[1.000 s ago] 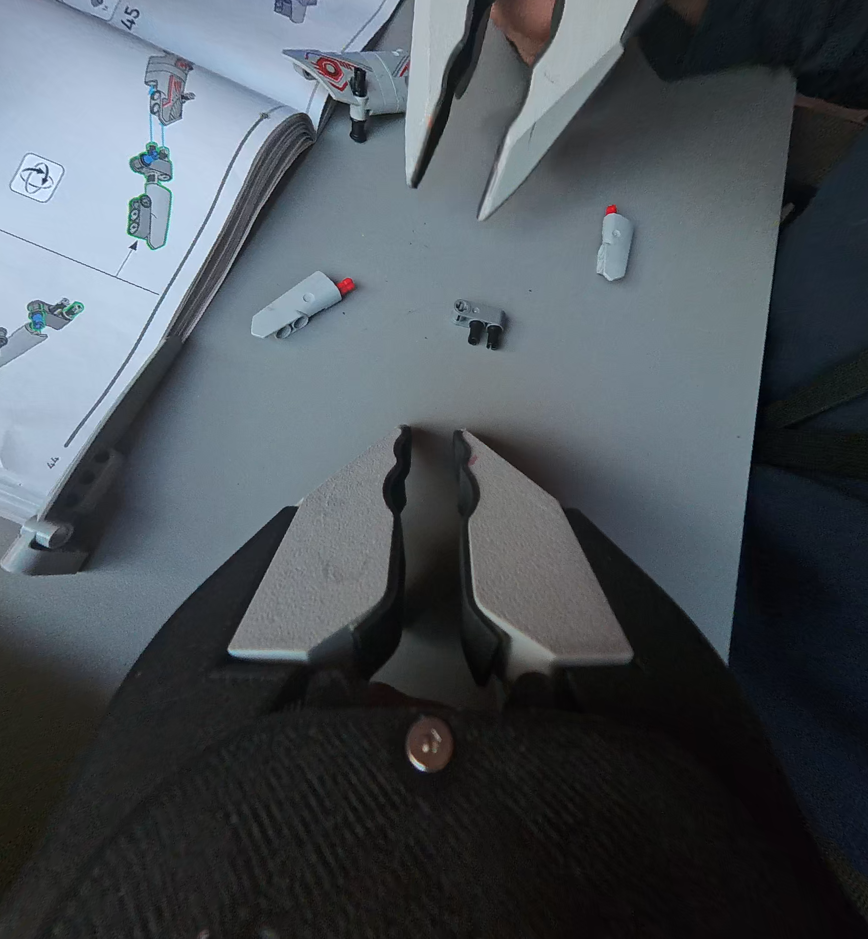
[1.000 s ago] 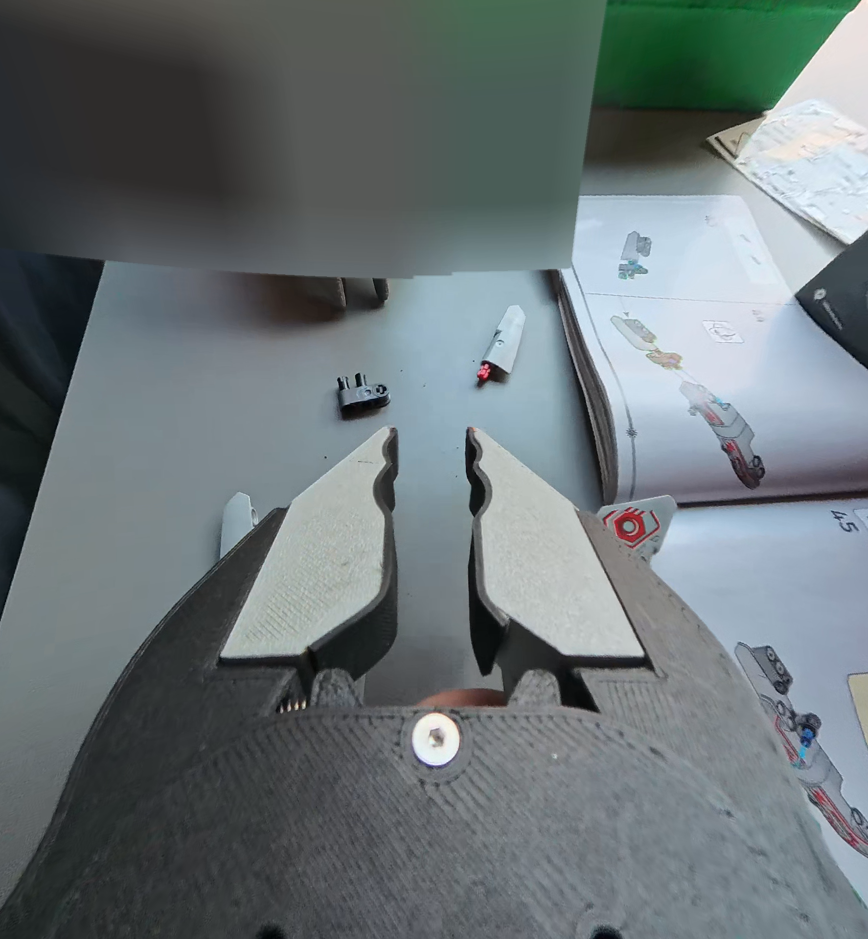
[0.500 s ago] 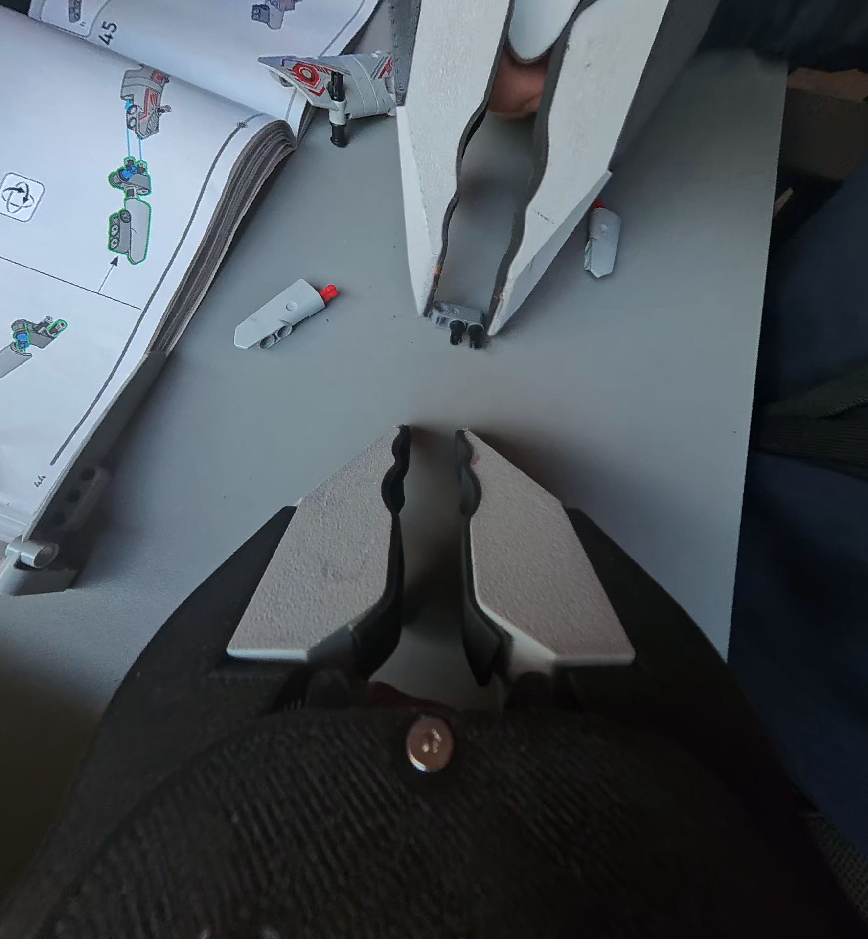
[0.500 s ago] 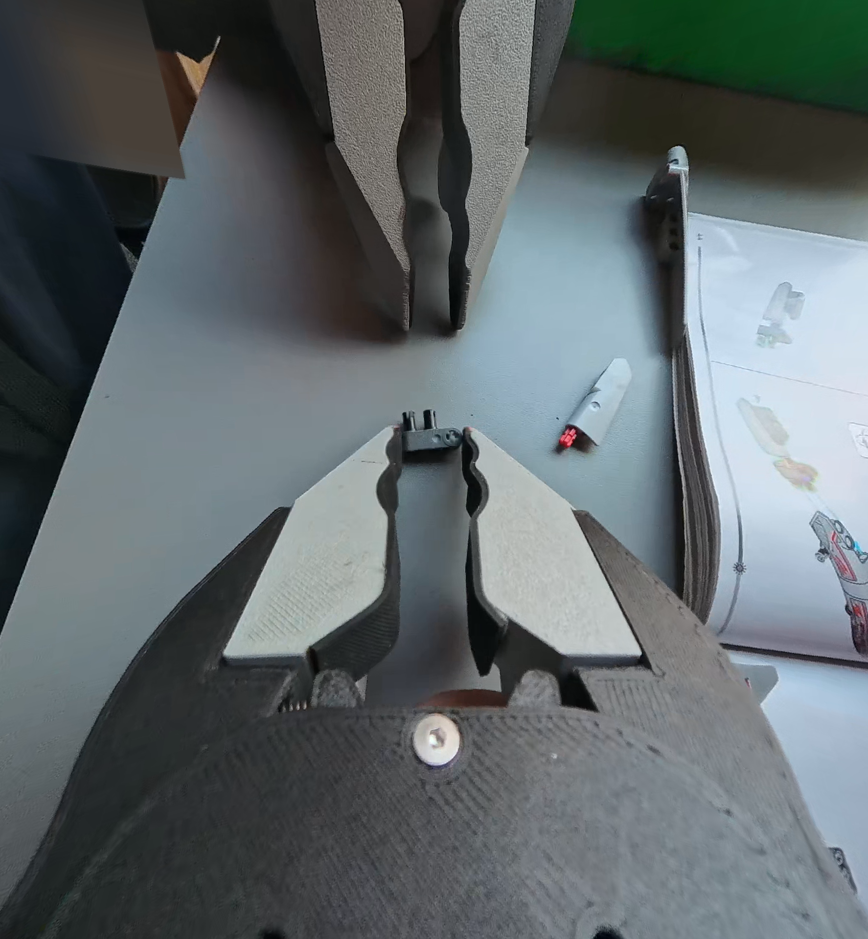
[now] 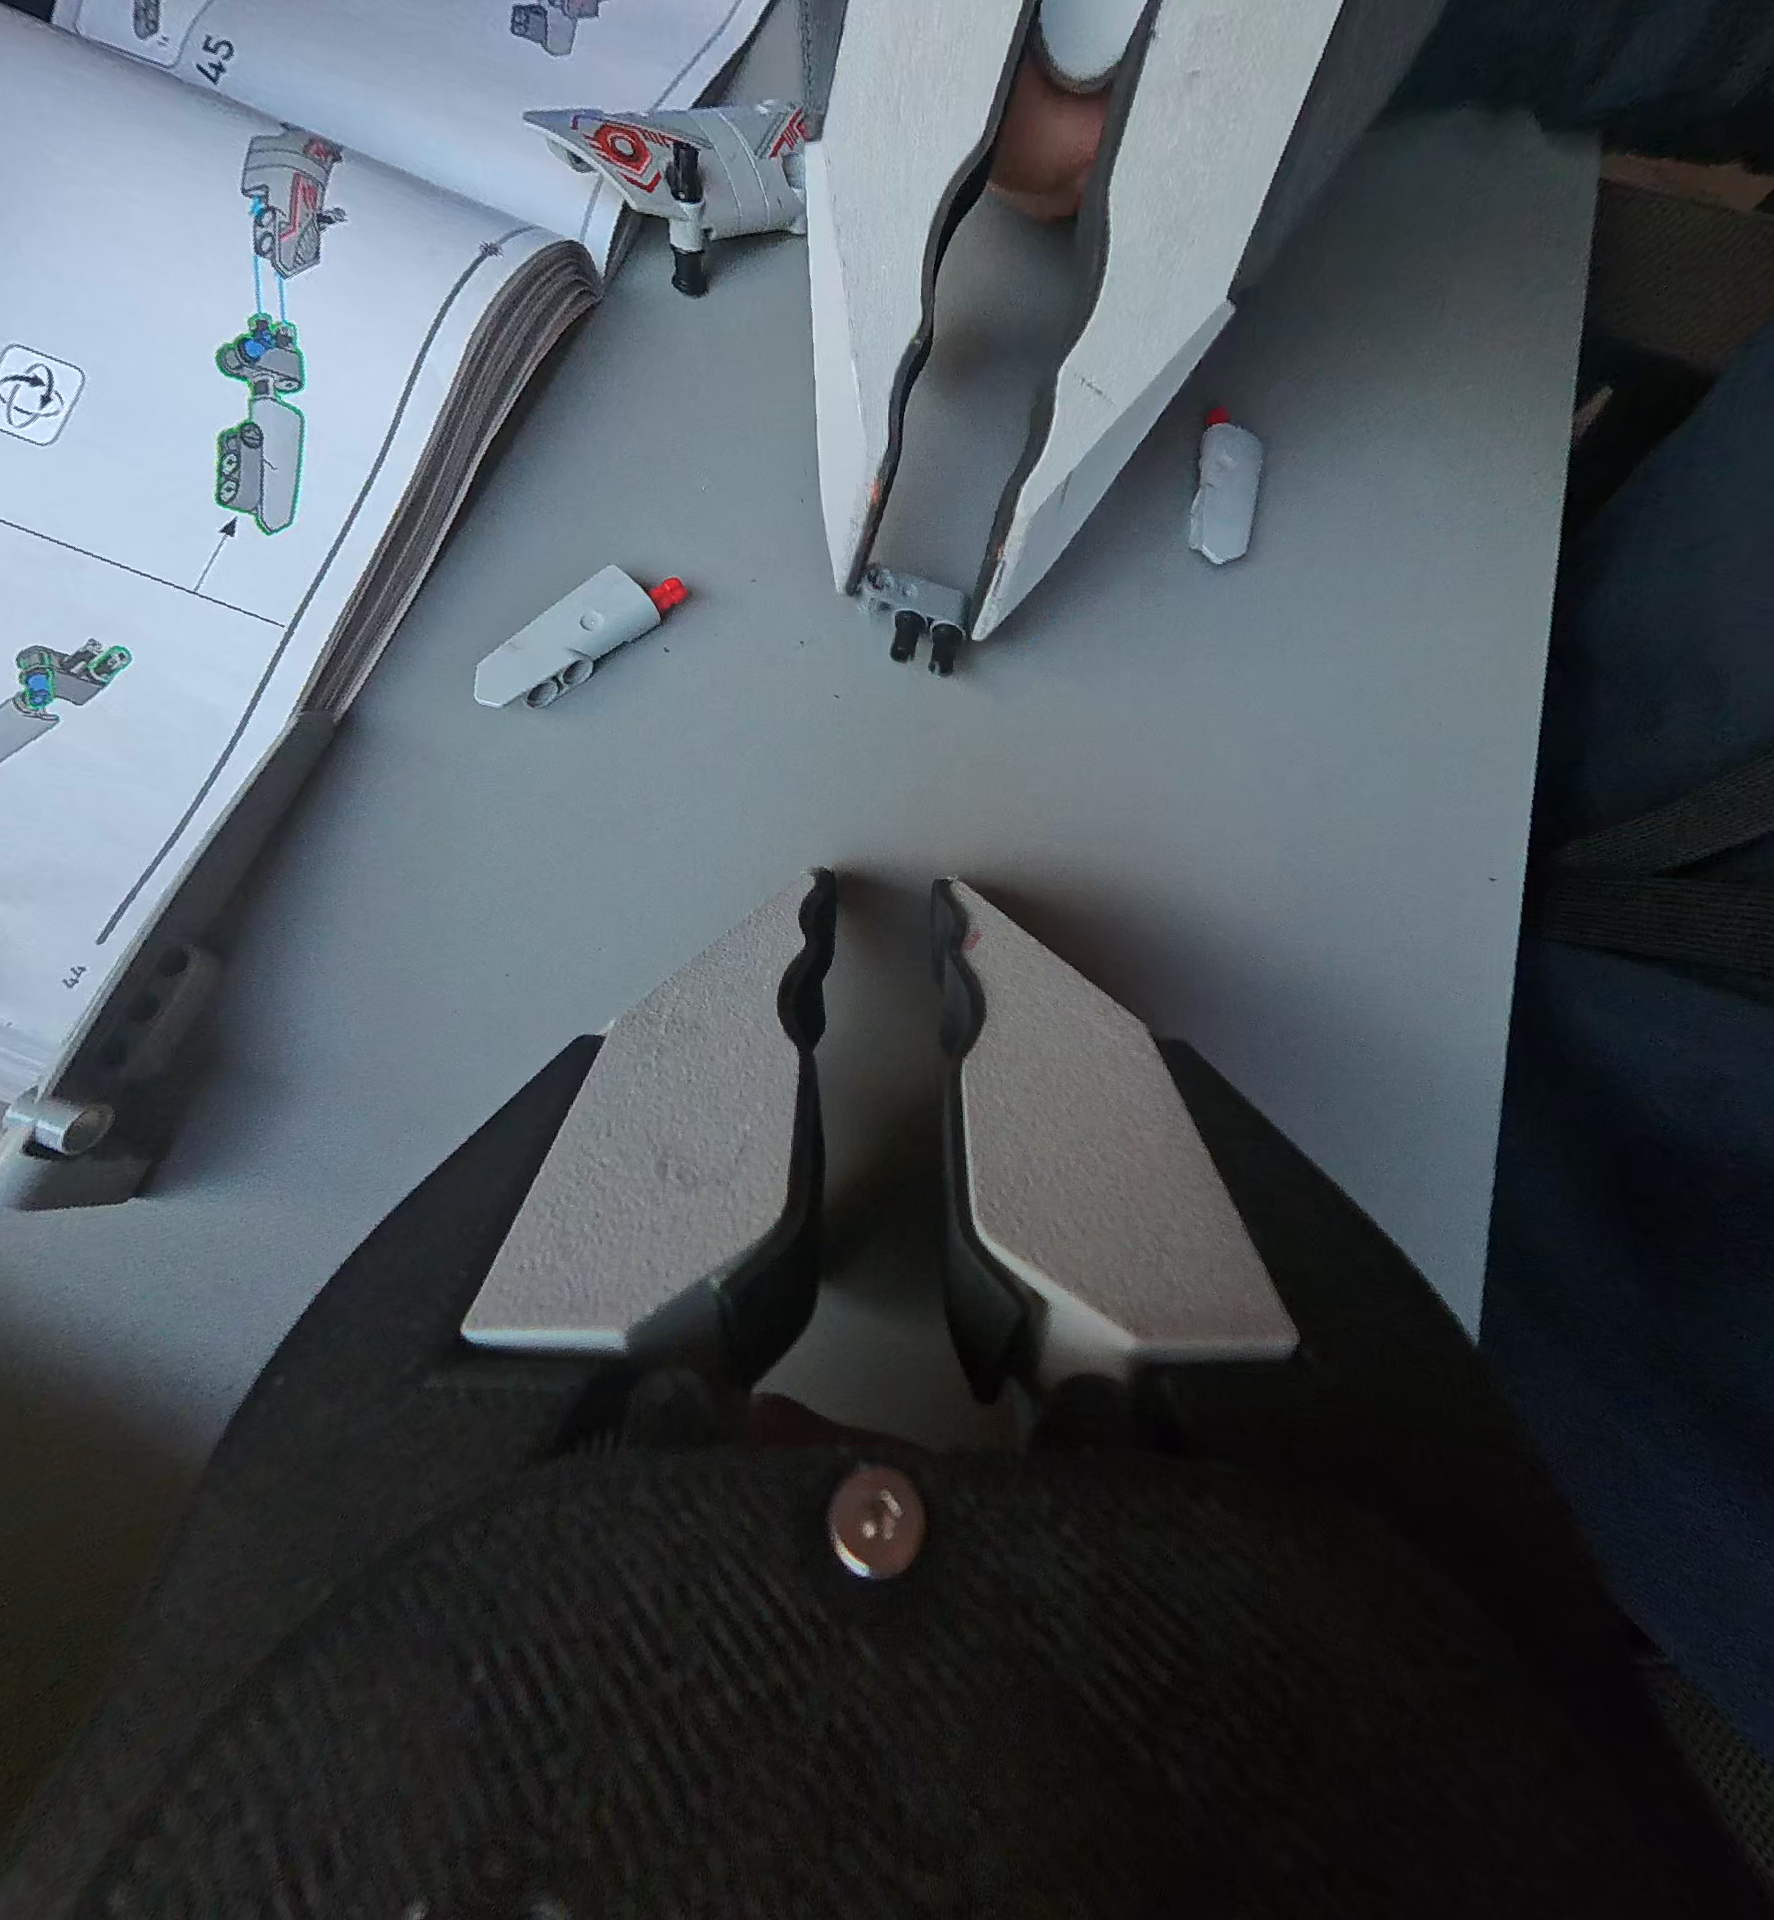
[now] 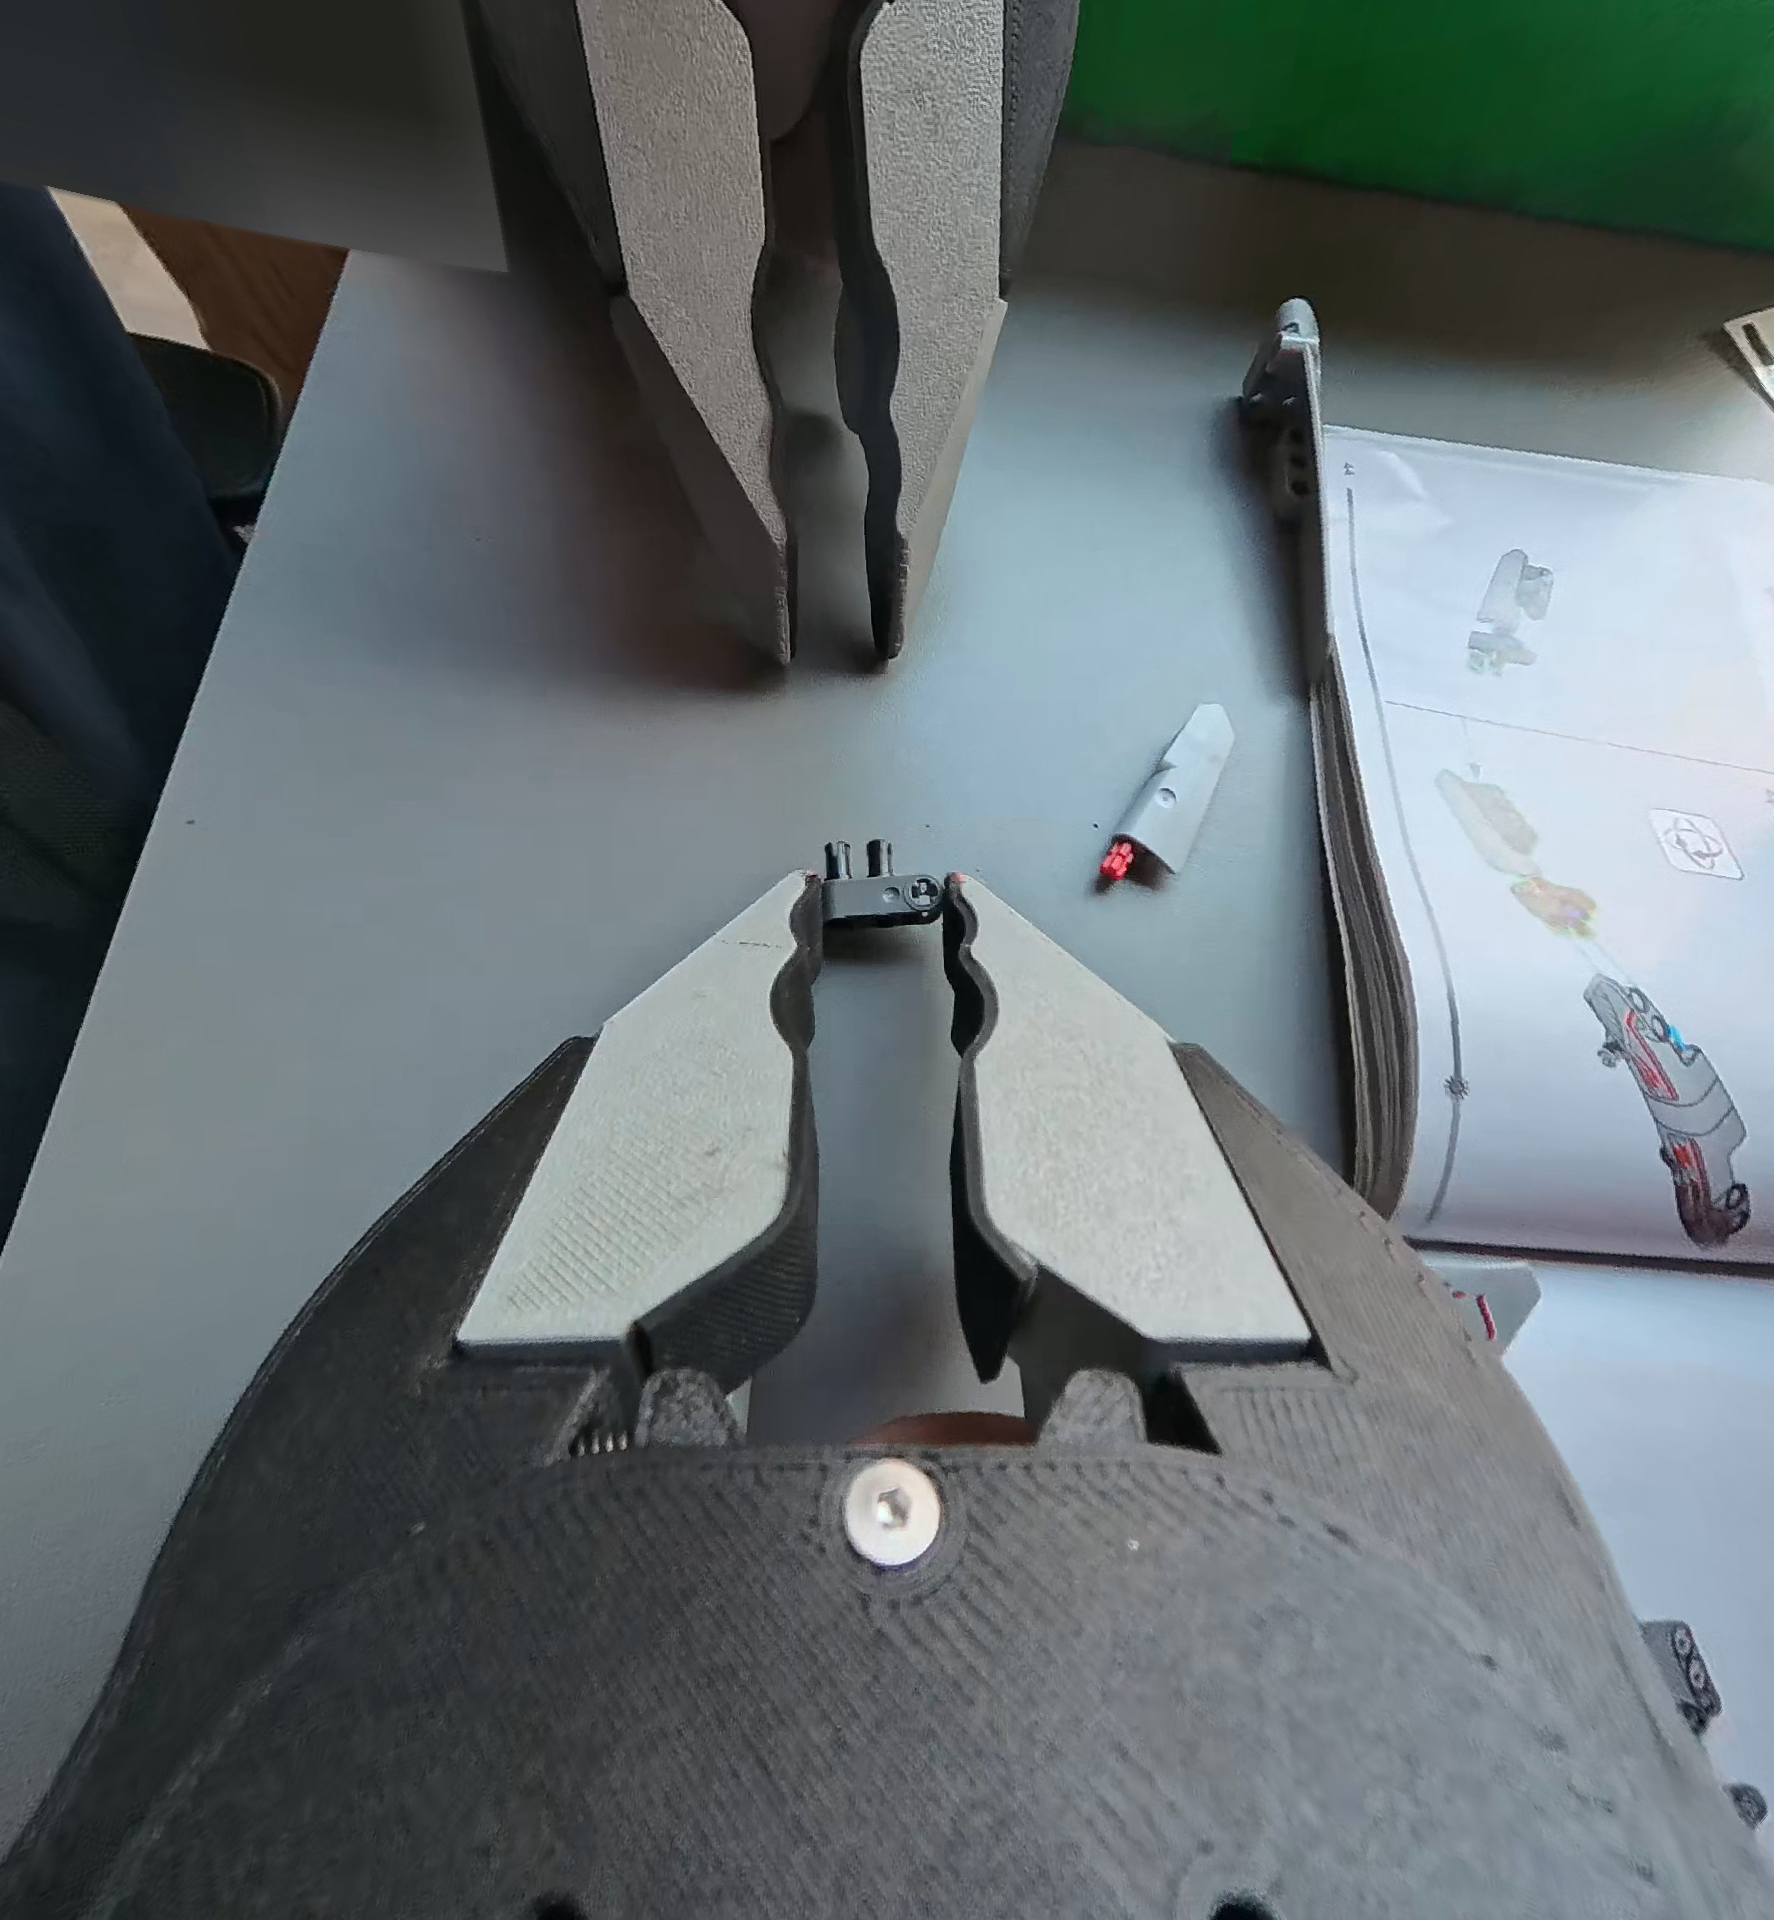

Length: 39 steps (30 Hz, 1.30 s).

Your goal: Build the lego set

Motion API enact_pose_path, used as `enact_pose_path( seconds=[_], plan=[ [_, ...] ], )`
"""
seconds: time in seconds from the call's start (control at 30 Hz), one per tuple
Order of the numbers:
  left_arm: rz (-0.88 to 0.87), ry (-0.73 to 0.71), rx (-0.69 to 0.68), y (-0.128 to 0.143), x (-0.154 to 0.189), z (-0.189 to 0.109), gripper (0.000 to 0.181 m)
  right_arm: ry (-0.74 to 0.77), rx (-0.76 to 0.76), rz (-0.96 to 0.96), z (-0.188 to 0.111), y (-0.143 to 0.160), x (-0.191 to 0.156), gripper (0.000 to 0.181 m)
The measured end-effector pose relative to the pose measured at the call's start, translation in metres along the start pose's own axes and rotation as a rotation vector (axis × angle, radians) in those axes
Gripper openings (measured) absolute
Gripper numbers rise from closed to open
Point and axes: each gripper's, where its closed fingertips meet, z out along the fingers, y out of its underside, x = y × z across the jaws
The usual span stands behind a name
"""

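A small grey connector with two black pins (image 5: 909, 601) lies on the grey table (image 5: 1174, 883). My right gripper (image 5: 916, 613) reaches in from the far side with its jaws a little apart. Its tips stand on either side of the connector, close to or touching it. In the right wrist view the connector (image 6: 878, 896) sits right between that gripper's (image 6: 880, 885) tips. My left gripper (image 5: 881, 881) is slightly open and empty, a short way in front of the connector. It also shows in the right wrist view (image 6: 831, 655).
A grey wedge piece with a red pin (image 5: 576, 639) lies left of the connector, and a similar piece (image 5: 1226, 494) lies to its right. The open instruction booklet (image 5: 135, 468) rests on a long grey beam (image 5: 83, 1122). A red-marked sub-assembly (image 5: 696, 156) lies beside the booklet. The table edge (image 5: 1532, 727) is near.
My right gripper came down from above the table until its tips straddled the connector; its opening looks unchanged. The left gripper has stayed in place.
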Motion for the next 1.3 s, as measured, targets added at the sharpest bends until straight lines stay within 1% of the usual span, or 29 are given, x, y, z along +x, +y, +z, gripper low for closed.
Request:
enact_pose_path(
  seconds=[0.1, 0.13, 0.2, 0.27, 0.4, 0.5, 0.6, 0.7, 0.83, 0.93, 1.2, 1.3],
  plan=[
    [-0.003, 0.001, 0.000, 0.000, 0.000, 0.000, 0.014, 0.021, 0.008, 0.009, -0.004, 0.001, 0.003, 0.020],
    [-0.007, 0.002, 0.001, 0.000, 0.000, 0.000, 0.014, 0.026, 0.011, 0.008, -0.005, 0.002, 0.004, 0.012],
    [-0.030, 0.008, 0.004, -0.001, -0.002, 0.000, 0.013, 0.043, 0.024, -0.002, -0.009, 0.001, 0.005, 0.009],
    [-0.079, 0.028, 0.012, -0.003, -0.005, 0.001, 0.014, 0.058, 0.031, -0.007, -0.011, 0.001, 0.005, 0.011],
    [-0.170, 0.088, 0.026, -0.008, -0.006, 0.004, 0.014, 0.089, -0.014, -0.052, -0.015, 0.010, 0.005, 0.014],
    [-0.185, 0.069, 0.033, -0.011, -0.010, 0.005, 0.015, 0.104, 0.006, -0.062, -0.023, 0.005, 0.006, 0.015],
    [-0.159, 0.046, 0.038, -0.013, -0.009, 0.007, 0.018, 0.120, 0.024, -0.054, -0.031, 0.002, 0.007, 0.015],
    [-0.105, 0.032, 0.033, -0.015, -0.003, 0.010, 0.019, 0.076, 0.032, -0.066, -0.034, 0.003, -0.004, 0.016],
    [-0.086, 0.042, 0.019, -0.016, 0.004, 0.015, 0.020, -0.010, 0.039, -0.095, -0.034, 0.002, -0.023, 0.021],
    [-0.086, 0.074, 0.016, -0.017, 0.013, 0.017, 0.020, -0.065, 0.026, -0.138, -0.033, 0.000, -0.033, 0.018],
    [-0.133, 0.228, 0.004, -0.014, 0.043, 0.017, 0.018, -0.143, -0.122, -0.294, -0.024, 0.017, -0.033, 0.017],
    [-0.161, 0.219, 0.006, -0.013, 0.041, 0.016, 0.013, -0.134, -0.141, -0.328, -0.028, 0.017, -0.029, 0.015]
  ],
)
